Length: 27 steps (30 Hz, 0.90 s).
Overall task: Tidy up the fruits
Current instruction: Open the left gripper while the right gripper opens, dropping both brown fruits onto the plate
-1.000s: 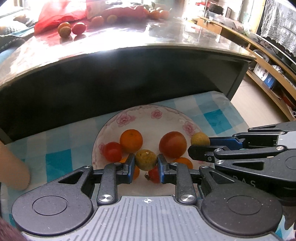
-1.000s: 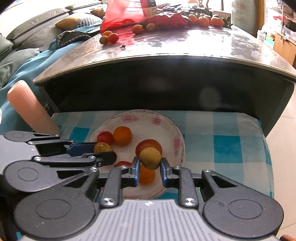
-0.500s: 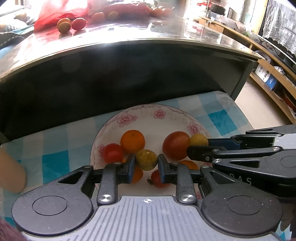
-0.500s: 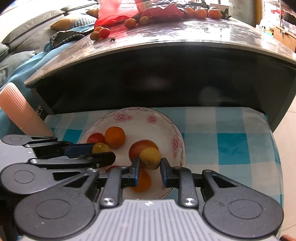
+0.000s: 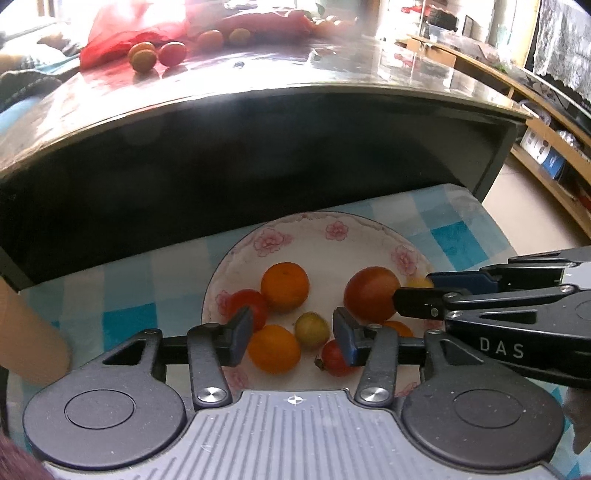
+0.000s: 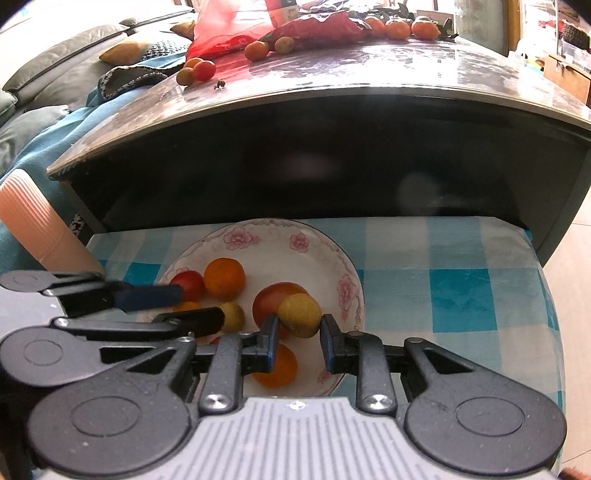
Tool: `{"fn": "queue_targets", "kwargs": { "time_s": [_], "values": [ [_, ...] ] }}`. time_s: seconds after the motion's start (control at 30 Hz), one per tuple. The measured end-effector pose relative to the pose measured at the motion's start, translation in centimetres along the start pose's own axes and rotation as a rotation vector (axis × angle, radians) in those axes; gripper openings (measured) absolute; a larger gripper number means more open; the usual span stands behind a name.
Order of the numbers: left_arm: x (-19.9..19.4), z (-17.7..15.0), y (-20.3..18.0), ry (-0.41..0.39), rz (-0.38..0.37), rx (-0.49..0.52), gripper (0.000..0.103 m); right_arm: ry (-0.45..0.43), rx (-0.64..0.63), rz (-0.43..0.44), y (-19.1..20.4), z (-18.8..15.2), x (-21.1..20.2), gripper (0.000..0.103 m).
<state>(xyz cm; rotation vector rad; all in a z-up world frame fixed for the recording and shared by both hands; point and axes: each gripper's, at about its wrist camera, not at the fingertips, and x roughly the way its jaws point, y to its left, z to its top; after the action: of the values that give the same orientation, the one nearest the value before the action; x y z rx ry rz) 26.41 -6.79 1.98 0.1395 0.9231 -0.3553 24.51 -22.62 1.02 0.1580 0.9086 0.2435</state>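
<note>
While the left gripper (image 5: pixel 291 328) hangs over the near half of the floral plate (image 5: pixel 314 229), its fingers are spread wide, and a small yellow-green fruit (image 5: pixel 312 329) lies loose on the plate between them, touching neither pad. The only writing that can be read is "DAS" in white on the side of the right gripper (image 6: pixel 297 332), seen from the left wrist view; the boxes on the far shelf carry print too small to make out.

The right gripper's fingers are parted too: a yellow fruit (image 6: pixel 299 314) sits at the tip of the left-hand pad, with a clear gap to the other pad. It rests against a large red tomato (image 6: pixel 275 297) near the plate's right rim. Also on the plate are an orange (image 5: pixel 284 286), a small red tomato (image 5: pixel 248 307), a second orange (image 5: pixel 273 349) and a stemmed cherry tomato (image 5: pixel 332 358).

The plate stands on a blue-and-white checked cloth (image 6: pixel 461 295), whose right part is bare out to its edge. Directly behind the plate rises the dark front of a glossy bench (image 6: pixel 369 74), its lip overhanging the far rim. More fruit (image 6: pixel 195 72) and a red bag (image 6: pixel 229 29) lie on its top. A pink ribbed cylinder (image 6: pixel 33 221) stands at the cloth's left edge.
</note>
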Motion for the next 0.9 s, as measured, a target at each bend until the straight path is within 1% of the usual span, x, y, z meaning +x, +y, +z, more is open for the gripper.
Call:
{"fn": "queue_targets", "kwargs": {
  "time_s": [0.1,0.23,0.5,0.63,0.7,0.83,0.9],
  "values": [
    [-0.5,0.1,0.1,-0.006,0.004,-0.003,0.057,-0.005,0.004,0.005,0.1,0.2,-0.2,0.043],
    [-1.1,0.1,0.4,-0.004,0.001,-0.014,0.063,-0.012,0.004,0.011,0.2,0.3,-0.8,0.043],
    [-3.6,-0.4,0.2,-0.01,0.0,-0.021,0.065,-0.023,-0.005,0.005,1.1,0.3,-3.0,0.044],
    [-4.5,-1.7,0.2,0.006,0.007,-0.021,0.069,-0.023,-0.028,0.001,2.1,-0.1,-4.3,0.044],
    [-4.9,-2.4,0.3,0.019,0.01,-0.027,0.069,-0.015,-0.036,-0.003,2.5,-0.5,-4.9,0.044],
    [-5.9,-3.7,0.6,0.041,0.016,-0.036,0.07,0.011,-0.061,-0.022,3.4,-2.1,-5.9,0.044],
    [-6.4,-4.3,0.7,0.048,0.021,-0.032,0.074,0.024,-0.067,-0.031,3.8,-3.0,-6.3,0.044]
  ]
}}
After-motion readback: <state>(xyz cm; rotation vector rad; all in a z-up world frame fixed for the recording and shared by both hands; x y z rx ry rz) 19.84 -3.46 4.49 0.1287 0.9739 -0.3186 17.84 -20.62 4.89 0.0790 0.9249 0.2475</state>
